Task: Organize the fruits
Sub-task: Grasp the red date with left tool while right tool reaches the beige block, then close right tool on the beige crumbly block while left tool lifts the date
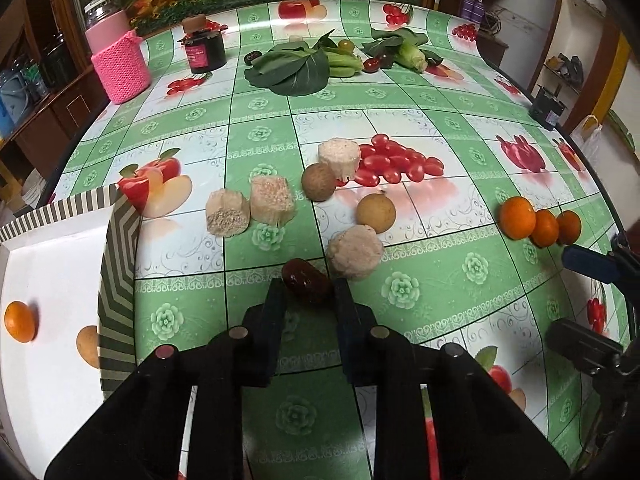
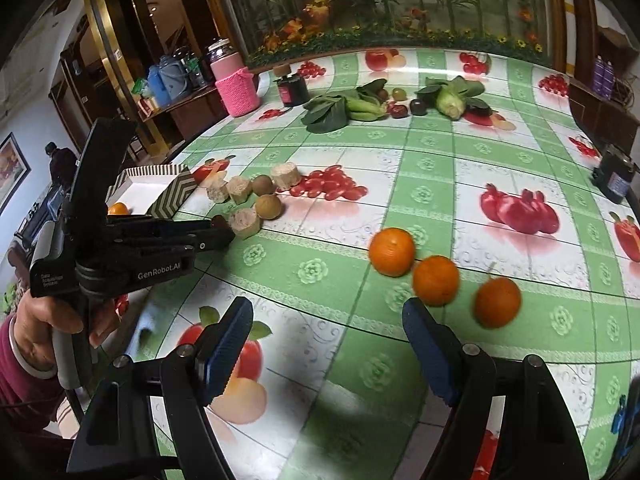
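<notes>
In the left wrist view, the left gripper (image 1: 308, 292) is clenched on a dark red date (image 1: 306, 286) resting on the green checked tablecloth (image 1: 440, 280), just beside a pale cut chunk (image 1: 355, 252). To the left, the striped-rim box (image 1: 118, 264) contains one orange (image 1: 19, 321) and one brown round fruit (image 1: 88, 346). In the right wrist view, the right gripper (image 2: 326, 344) stands released above the cloth with nothing between its fingers (image 2: 430, 354). Three oranges (image 2: 435, 280) lie in a row just beyond it. The same box (image 2: 170, 196), farther left, shows one orange (image 2: 118, 209) inside.
</notes>
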A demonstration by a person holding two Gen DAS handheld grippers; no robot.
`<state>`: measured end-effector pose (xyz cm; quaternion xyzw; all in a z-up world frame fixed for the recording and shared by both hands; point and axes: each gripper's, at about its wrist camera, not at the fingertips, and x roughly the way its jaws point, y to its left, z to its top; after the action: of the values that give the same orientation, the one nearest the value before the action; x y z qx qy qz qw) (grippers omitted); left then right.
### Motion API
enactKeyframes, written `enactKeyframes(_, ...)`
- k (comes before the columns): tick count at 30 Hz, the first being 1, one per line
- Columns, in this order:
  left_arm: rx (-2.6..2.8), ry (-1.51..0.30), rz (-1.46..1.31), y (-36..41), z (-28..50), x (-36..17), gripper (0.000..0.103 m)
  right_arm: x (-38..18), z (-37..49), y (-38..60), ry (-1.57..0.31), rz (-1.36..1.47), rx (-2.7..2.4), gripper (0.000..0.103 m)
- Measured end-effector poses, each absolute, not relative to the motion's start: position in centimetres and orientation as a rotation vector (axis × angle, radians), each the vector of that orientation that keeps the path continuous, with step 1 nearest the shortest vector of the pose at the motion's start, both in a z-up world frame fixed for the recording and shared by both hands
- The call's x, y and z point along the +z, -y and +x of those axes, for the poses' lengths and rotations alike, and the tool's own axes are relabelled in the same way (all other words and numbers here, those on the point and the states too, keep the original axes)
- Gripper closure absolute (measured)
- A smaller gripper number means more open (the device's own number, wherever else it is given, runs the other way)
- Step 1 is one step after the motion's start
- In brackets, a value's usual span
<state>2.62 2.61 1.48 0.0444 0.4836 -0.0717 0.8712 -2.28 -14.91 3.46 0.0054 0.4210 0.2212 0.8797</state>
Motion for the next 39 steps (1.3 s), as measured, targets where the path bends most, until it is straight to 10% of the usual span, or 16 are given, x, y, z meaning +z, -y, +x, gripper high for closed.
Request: enactKeyframes(39, -0.062, -0.942, -0.062, -9.1, -2.2, 5.0, 0.082, 1.6, 2.7, 4.2, -0.895, -0.133, 0.488, 0.072)
